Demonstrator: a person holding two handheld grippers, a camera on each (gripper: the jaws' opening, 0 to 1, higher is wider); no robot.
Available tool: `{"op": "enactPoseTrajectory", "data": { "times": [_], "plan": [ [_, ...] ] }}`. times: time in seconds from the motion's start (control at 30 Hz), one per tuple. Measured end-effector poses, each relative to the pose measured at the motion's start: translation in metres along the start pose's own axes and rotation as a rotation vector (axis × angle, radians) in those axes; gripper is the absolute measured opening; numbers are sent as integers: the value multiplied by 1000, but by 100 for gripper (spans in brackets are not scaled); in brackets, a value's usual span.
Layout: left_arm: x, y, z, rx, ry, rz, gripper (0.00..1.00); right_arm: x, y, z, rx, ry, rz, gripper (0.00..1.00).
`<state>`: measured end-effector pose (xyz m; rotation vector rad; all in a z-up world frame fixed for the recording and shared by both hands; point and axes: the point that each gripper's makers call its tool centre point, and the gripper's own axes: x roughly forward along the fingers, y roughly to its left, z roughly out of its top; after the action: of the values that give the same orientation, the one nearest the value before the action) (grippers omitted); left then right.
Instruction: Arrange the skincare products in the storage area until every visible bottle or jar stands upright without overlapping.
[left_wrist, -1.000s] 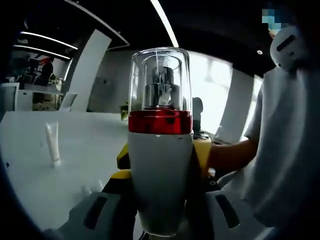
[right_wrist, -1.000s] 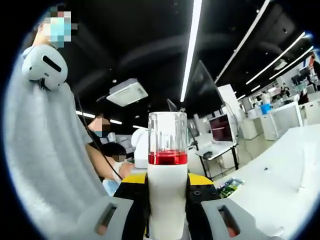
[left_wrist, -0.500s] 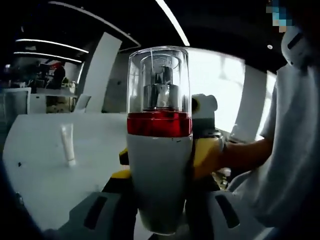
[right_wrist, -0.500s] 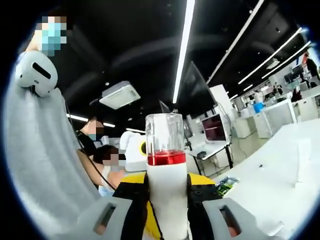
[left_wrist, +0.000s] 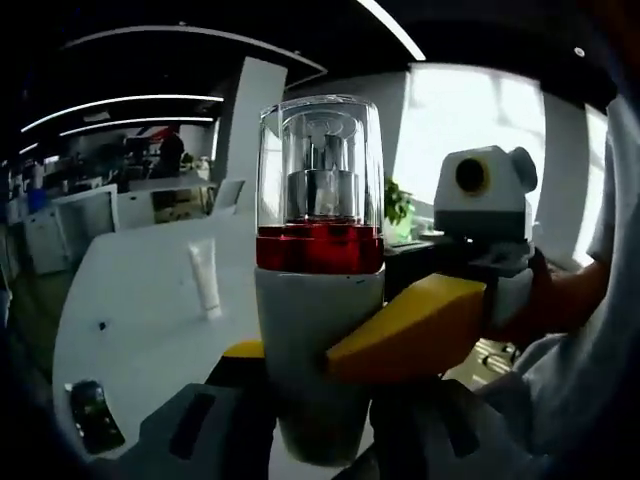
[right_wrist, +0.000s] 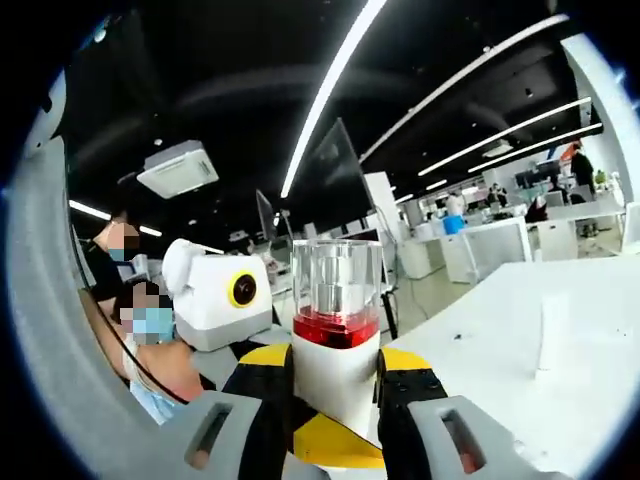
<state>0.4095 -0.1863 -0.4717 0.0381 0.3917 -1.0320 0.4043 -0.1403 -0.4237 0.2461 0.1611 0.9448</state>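
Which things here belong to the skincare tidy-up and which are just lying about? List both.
Job:
- pump bottle, white with a red band and clear cap, between both claws: left claw, right claw
- white tube standing on the white table

Lying about:
- small dark object near the table edge

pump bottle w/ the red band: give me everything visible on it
The pump bottle has an opaque white body that looks like plastic, a glossy red band around the neck and a clear cap over a silver pump head. It stands upright in both views, held off the white table. The left gripper and the right gripper both have their jaws against its lower body, one from each side. Its base is hidden between the jaws. No label can be made out.
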Motion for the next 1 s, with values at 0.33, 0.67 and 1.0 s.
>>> {"op": "enactPoseTrajectory", "data": {
  "times": [0.33,0.67,1.0],
  "plan": [
    [1,-10,-2,15,-30,-41,31,1,3,-6,-70,38,-13,27],
    [-1,-11,5,37,-81,-69,31,-1,-2,2,-133,48,-58,27],
    [-28,24,-14,72,-15,-71,46,-14,-25,25,-135,-8,-123,27]
  ]
}}
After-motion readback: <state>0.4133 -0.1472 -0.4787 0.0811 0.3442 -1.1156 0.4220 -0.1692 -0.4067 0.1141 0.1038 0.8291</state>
